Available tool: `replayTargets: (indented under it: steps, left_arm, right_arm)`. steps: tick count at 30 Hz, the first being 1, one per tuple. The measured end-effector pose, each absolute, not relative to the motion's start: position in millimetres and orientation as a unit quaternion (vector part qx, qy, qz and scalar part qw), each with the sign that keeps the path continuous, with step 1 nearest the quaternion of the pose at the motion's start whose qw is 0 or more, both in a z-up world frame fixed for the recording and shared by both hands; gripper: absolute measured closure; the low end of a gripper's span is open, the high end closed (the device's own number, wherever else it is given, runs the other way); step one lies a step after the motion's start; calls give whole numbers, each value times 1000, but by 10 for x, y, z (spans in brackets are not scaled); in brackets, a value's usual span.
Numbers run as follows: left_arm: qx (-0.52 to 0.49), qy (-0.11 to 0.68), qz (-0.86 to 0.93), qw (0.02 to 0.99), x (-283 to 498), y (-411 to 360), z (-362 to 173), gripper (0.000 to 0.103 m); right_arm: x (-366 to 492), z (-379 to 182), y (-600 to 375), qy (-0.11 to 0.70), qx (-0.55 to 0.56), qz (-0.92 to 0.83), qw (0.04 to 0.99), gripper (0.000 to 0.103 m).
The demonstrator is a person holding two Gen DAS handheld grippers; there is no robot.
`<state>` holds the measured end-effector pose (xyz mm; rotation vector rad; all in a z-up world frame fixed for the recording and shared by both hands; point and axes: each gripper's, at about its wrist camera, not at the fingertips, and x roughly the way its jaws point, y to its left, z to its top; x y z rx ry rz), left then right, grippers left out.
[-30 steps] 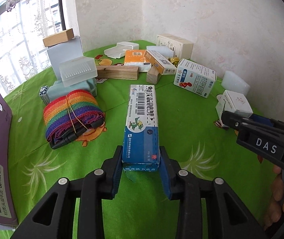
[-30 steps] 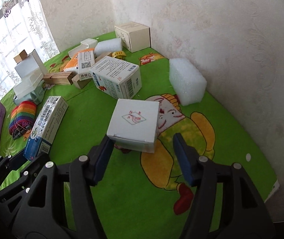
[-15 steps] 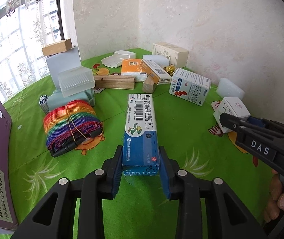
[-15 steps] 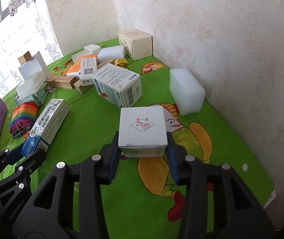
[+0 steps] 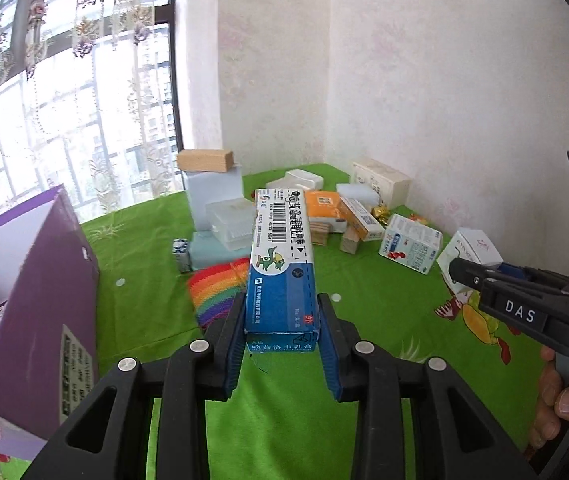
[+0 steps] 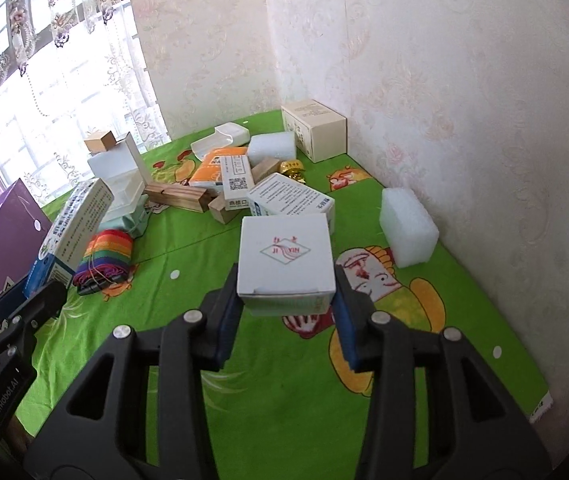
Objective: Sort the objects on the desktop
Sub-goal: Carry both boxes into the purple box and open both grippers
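While lifted, blue carton [image 5: 280,264] (clamped), white box [image 6: 285,256]

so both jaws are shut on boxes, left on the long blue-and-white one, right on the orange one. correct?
Not quite. The right gripper is clamped on the white square box with a red diamond logo, as the right wrist view shows; the orange box lies in the pile behind. The rest holds: the left gripper grips the long blue-and-white box.

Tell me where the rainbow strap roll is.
The rainbow strap roll lies on the green tablecloth at the left of the right wrist view, in front of the pale teal box and just right of the long blue-and-white carton.
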<state>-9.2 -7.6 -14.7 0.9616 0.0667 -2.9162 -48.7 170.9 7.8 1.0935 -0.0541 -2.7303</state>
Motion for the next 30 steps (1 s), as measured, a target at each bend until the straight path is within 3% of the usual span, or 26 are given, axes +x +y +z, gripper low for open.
replayTargets:
  steps: [30]
  left_arm:
    - [223,88,-922,305,894,-2224,461,69]
  right_arm:
    - [-71,847,-757,62,285,-882,370,58]
